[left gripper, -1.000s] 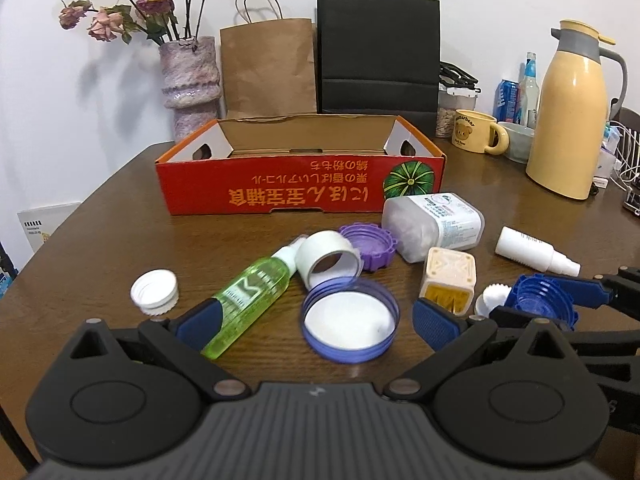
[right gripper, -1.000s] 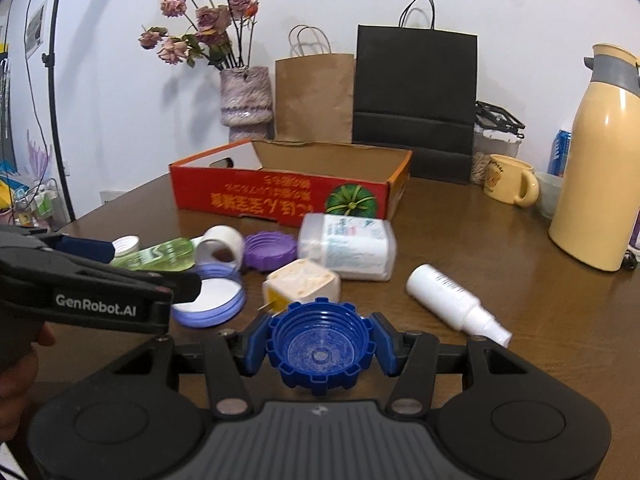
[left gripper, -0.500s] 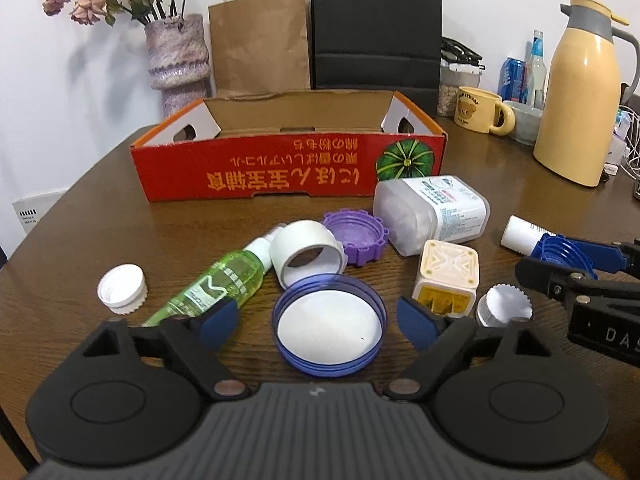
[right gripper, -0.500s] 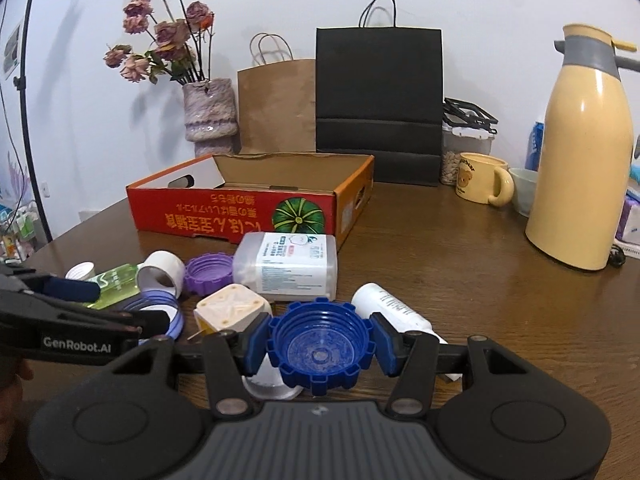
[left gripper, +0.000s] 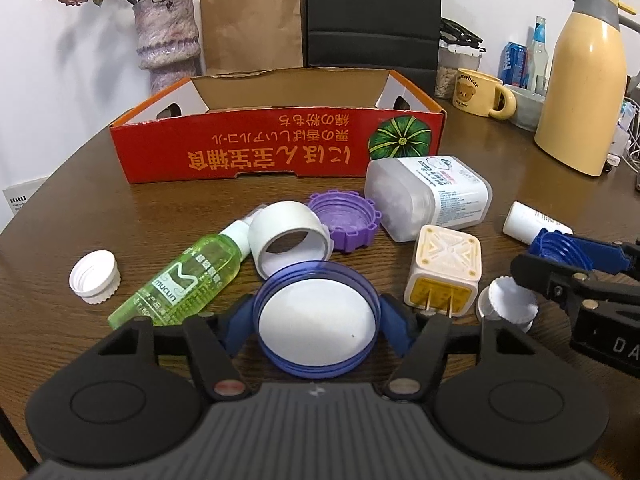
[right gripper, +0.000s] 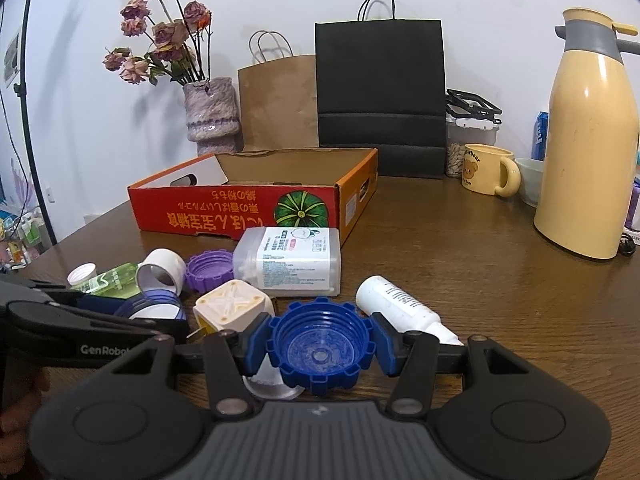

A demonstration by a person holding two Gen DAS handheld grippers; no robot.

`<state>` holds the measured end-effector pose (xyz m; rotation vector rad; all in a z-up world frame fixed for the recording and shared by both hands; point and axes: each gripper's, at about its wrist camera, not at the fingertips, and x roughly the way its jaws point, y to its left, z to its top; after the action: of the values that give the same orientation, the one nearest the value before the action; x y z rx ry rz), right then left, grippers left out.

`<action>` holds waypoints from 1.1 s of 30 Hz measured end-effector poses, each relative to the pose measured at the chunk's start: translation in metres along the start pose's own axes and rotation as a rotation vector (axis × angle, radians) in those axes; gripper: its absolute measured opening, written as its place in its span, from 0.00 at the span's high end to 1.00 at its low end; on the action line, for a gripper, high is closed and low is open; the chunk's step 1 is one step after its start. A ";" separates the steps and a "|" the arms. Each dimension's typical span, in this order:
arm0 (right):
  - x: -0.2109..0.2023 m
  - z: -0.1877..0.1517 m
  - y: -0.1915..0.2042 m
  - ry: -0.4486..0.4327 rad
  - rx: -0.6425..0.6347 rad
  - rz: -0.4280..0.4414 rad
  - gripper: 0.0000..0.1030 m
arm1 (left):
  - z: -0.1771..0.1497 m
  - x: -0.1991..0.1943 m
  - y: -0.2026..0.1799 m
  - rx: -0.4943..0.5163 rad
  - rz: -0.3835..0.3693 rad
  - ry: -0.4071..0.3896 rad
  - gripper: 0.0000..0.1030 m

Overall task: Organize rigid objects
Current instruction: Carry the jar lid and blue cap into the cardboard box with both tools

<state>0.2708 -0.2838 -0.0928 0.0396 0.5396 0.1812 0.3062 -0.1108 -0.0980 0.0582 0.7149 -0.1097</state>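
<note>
Right wrist view: the right gripper (right gripper: pixel 320 354) holds the blue cap (right gripper: pixel 320 354) by its toothed rim, one pad on each side, cavity facing up. Just beyond it lie the white spray bottle (right gripper: pixel 394 306) to the right, the plug adapter (right gripper: pixel 232 310) to the left, and the clear wipes container (right gripper: pixel 294 266) farther on. The red cardboard box (right gripper: pixel 240 212), the likely destination, stands at the far side of the table (right gripper: pixel 480 280), open at the top.

In the left wrist view, the left gripper (left gripper: pixel 316 320) brackets the large blue-rimmed lid (left gripper: pixel 316 320); both pads sit at its rim, apparently in contact. Whether the lid is off the table cannot be told. The green bottle (left gripper: pixel 180 280) lies just to its left, the white ring (left gripper: pixel 288 236) just beyond.

Procedure, as a judgement:
- Keep the blue cap level and carry it over the near wall of the box before releasing.
- Confirm the grip on the lid before lifting; its thin rim may slip.
- Lift straight up to avoid knocking the white ring or the green bottle.
</note>
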 end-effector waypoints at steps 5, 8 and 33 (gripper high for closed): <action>0.000 0.000 0.001 -0.006 -0.003 0.006 0.49 | -0.001 -0.001 0.001 -0.003 -0.002 -0.002 0.34; -0.002 -0.001 0.002 -0.016 -0.011 0.005 0.49 | 0.000 -0.003 0.001 -0.003 0.001 -0.009 0.34; -0.037 0.040 0.048 -0.156 -0.080 0.005 0.49 | 0.025 -0.069 0.033 -0.007 0.016 -0.200 0.34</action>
<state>0.2521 -0.2426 -0.0359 -0.0227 0.3768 0.2029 0.2744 -0.0747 -0.0333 0.0457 0.5150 -0.0965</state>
